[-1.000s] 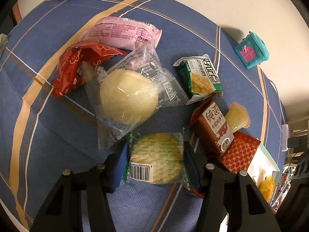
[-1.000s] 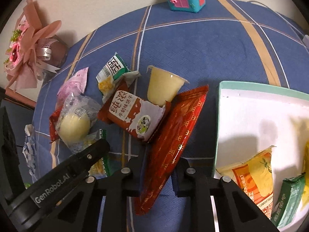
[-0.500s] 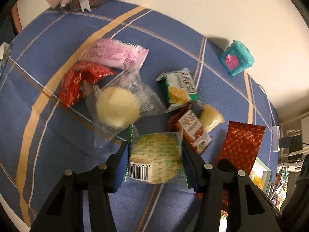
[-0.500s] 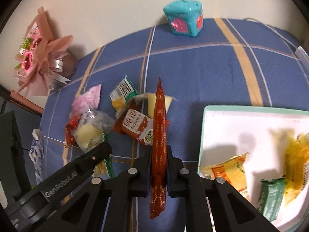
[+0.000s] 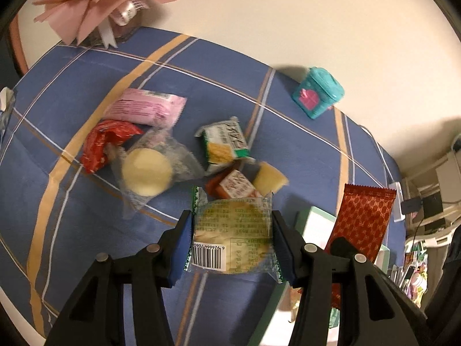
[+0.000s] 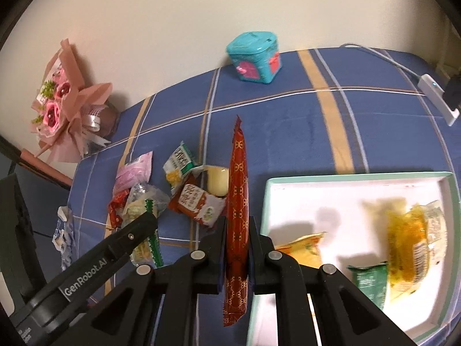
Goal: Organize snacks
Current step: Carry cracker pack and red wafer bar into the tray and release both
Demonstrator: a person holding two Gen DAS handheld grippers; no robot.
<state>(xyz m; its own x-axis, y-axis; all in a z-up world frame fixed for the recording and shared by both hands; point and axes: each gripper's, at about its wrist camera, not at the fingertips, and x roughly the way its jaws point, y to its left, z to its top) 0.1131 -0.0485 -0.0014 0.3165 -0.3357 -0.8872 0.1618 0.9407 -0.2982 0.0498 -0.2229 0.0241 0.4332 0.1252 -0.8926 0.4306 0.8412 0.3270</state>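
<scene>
My left gripper (image 5: 232,239) is shut on a green-edged clear cracker packet (image 5: 232,232) and holds it above the blue tablecloth. My right gripper (image 6: 236,245) is shut on a long red patterned packet (image 6: 237,201), held on edge above the table just left of the white tray (image 6: 360,183); the packet also shows in the left wrist view (image 5: 360,230). Loose snacks lie in a heap: a pink packet (image 5: 144,106), a red packet (image 5: 103,144), a clear-wrapped bun (image 5: 147,167), a green-white packet (image 5: 224,144), a brown packet (image 5: 236,186) and a jelly cup (image 5: 269,177).
The tray holds an orange packet (image 6: 302,248), a green packet (image 6: 370,282) and a yellow packet (image 6: 409,245). A teal house-shaped tin (image 6: 255,56) stands at the back by the wall. A pink bouquet (image 6: 66,106) stands at the back left. A white charger (image 6: 438,98) lies at the right edge.
Both grippers have risen from the table with their packets. The red packet has turned from flat to on edge and moved toward the tray.
</scene>
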